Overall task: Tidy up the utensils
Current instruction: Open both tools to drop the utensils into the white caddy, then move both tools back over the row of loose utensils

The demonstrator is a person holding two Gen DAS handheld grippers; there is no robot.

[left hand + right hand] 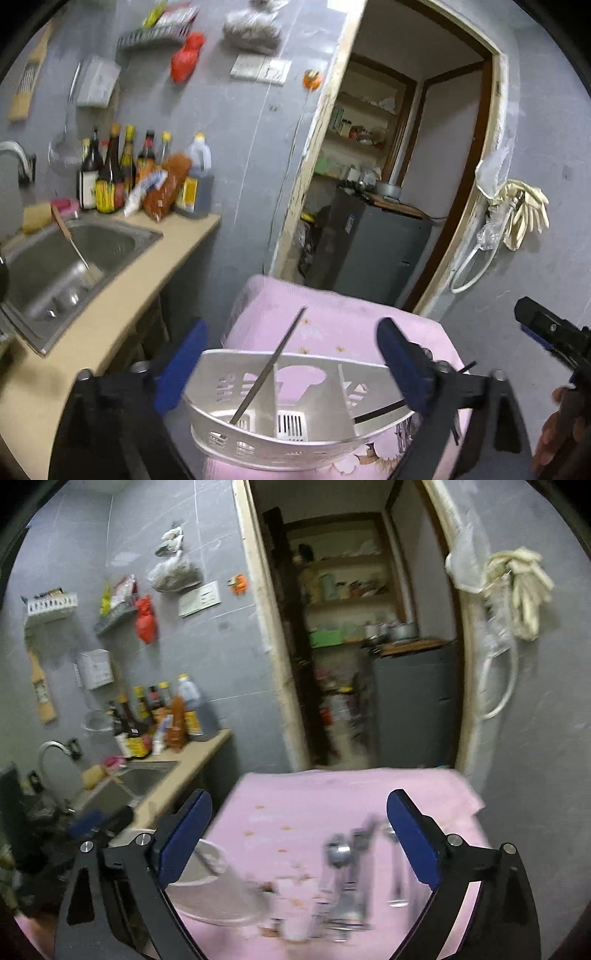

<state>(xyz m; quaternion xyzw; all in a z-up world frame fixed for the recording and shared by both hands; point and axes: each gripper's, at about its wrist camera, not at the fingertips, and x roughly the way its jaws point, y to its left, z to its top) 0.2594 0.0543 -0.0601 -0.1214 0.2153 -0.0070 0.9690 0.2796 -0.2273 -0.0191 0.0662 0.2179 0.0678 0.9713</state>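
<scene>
A white plastic utensil caddy [280,413] with dividers stands on the pink cloth-covered table [332,317]. A dark chopstick [271,365] leans in its left compartment and another dark stick [380,410] lies in the right one. My left gripper [291,354] is open, its blue fingers either side of the caddy. My right gripper [299,834] is open above the table; blurred metal spoons and utensils [351,871] lie between its fingers. The caddy [218,882] shows at lower left there. The right gripper also appears at the left wrist view's right edge [546,332].
A steel sink [66,258] with a wooden-handled utensil [68,234] sits in the beige counter [122,314] at left, with sauce bottles [140,173] behind. A doorway to a pantry with a grey cabinet [373,243] lies ahead. Gloves [524,210] hang on the right wall.
</scene>
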